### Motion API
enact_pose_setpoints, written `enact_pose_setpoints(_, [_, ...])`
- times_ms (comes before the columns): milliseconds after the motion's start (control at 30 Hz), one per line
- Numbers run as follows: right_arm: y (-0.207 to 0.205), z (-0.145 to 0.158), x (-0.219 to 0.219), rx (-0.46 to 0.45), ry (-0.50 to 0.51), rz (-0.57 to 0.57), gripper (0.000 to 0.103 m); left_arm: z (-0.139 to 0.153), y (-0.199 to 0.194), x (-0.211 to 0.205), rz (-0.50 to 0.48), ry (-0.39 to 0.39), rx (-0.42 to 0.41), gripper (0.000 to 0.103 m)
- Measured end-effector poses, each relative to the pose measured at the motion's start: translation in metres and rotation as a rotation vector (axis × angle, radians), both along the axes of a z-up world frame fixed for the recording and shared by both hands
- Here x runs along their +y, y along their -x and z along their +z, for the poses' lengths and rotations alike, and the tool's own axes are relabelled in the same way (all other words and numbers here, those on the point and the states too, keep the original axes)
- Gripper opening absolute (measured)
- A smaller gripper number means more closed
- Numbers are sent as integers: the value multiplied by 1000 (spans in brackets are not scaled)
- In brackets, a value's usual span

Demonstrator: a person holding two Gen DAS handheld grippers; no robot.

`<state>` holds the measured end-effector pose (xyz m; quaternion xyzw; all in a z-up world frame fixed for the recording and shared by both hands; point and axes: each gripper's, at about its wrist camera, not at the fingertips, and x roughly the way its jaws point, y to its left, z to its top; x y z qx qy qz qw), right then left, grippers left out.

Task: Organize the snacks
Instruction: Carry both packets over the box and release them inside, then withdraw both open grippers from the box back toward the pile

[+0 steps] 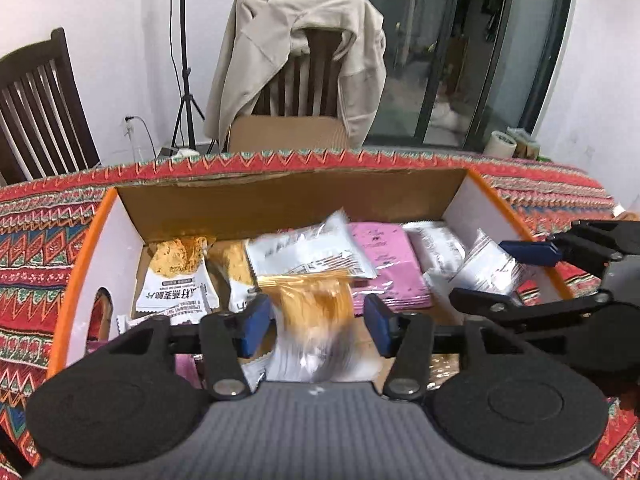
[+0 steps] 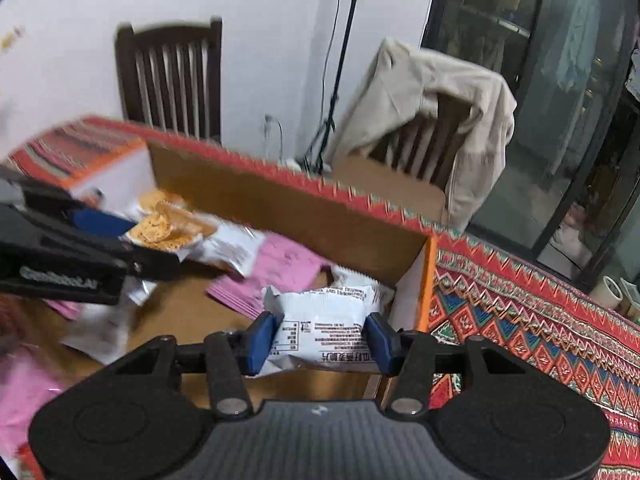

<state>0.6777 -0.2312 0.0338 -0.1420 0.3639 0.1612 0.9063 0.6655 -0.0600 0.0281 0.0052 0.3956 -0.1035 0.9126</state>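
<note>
Both grippers are over the open cardboard box now, the one with the orange rim sitting on the bench under its red patterned cloth. The left gripper has its blue pads spread, and an orange-and-clear snack packet hangs blurred between them; there is daylight on both sides of it, so the pads do not seem to press on it. Over on the right wrist view, the right gripper has a white snack packet with black print sitting between its pads, at the box's right end, close to the white inner wall; the pads sit right at the packet's edges, but I cannot tell whether they press on it. In the box itself: at ten o'clock of the left gripper lies a white packet showing a golden biscuit, at twelve o'clock a silver-white packet tilted on top of the pile, and at one o'clock a stack of pink sachets. Beyond the bench, at twelve o'clock, a dark wooden chair carries a beige jacket, and a second chair stands at ten o'clock beside a tripod stand.
</note>
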Motion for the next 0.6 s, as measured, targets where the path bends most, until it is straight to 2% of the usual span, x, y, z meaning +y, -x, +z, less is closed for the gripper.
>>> enact_pose_setpoints(67, [-9,-12,5,3,35,-16,62,-5,-1,3,-7,2,-2,68])
enact_pose_setpoints(167, [-10,-14,9,-25,40,-25,63,-4,4,6,-25,-8,-13,69])
enact_pose_setpoints(300, [0,-3,7,-49,16,-23,64,11,18,12,-29,-10,-40,70])
enact_pose_setpoints(500, [37,44,-3,-126,14,-20,64,59,67,29,-44,1,-120,75])
enact_pose_setpoints(567, [60,65,-7,-167,13,-16,67,77,94,37,-56,-5,-167,81])
enact_pose_setpoints(600, [74,76,-10,-190,17,-15,73,87,109,42,-60,-11,-193,84])
